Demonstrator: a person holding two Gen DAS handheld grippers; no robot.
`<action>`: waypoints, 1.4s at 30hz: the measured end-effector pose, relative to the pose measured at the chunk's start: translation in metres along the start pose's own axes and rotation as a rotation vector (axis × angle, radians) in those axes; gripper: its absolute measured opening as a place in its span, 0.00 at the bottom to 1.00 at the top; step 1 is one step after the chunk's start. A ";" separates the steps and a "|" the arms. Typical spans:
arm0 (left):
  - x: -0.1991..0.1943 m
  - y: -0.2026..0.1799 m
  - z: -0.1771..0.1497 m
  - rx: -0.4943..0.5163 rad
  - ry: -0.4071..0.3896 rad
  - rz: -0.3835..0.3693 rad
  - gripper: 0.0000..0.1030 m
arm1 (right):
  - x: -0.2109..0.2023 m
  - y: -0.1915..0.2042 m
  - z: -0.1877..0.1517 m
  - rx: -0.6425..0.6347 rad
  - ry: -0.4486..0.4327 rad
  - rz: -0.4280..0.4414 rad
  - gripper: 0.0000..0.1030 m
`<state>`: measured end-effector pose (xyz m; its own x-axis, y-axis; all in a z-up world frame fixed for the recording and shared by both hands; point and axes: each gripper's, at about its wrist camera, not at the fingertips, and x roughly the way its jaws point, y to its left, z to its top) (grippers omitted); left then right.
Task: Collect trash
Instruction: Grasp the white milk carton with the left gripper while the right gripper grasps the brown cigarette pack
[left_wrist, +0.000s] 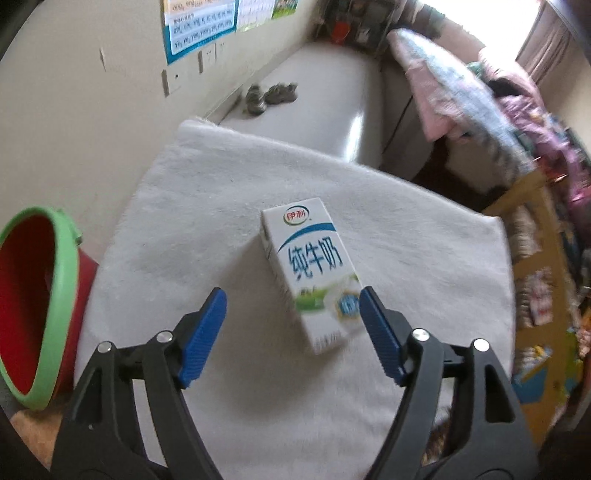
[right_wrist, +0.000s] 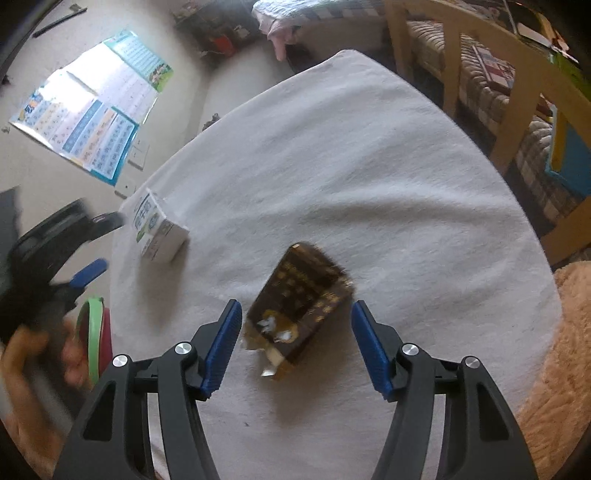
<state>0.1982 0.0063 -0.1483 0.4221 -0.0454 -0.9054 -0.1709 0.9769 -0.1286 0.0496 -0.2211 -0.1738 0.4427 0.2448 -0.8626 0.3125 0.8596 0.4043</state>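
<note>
A white milk carton (left_wrist: 310, 273) with blue lettering lies on the white cloth (left_wrist: 207, 192). My left gripper (left_wrist: 291, 295) hangs over its near end, open, with the left pad well clear of it and the right pad close to its corner. A dark brown drink carton (right_wrist: 301, 295) with a torn near end lies flat between the fingers of my right gripper (right_wrist: 295, 306), which is open with gaps on both sides. The right wrist view also shows the milk carton (right_wrist: 159, 232) and the left gripper (right_wrist: 98, 247) at the far left, blurred.
A red bin with a green rim (left_wrist: 33, 306) stands beside the table's left edge, also visible as the bin (right_wrist: 94, 332) below a hand (right_wrist: 33, 369). A wooden chair (right_wrist: 517, 85) stands at the right, a beige plush thing (right_wrist: 561, 350) at the near right.
</note>
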 end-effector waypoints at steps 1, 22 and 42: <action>0.015 -0.005 0.004 -0.016 0.035 0.016 0.69 | -0.002 -0.003 0.002 0.007 -0.007 -0.001 0.58; 0.042 -0.012 0.003 0.011 0.094 0.027 0.57 | 0.019 0.007 -0.004 -0.015 0.083 -0.004 0.58; -0.095 0.046 -0.102 0.176 -0.121 -0.037 0.48 | 0.047 0.050 0.001 -0.232 0.076 -0.126 0.58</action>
<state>0.0593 0.0339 -0.1090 0.5305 -0.0666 -0.8451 0.0000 0.9969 -0.0785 0.0869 -0.1670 -0.1937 0.3454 0.1552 -0.9255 0.1563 0.9629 0.2198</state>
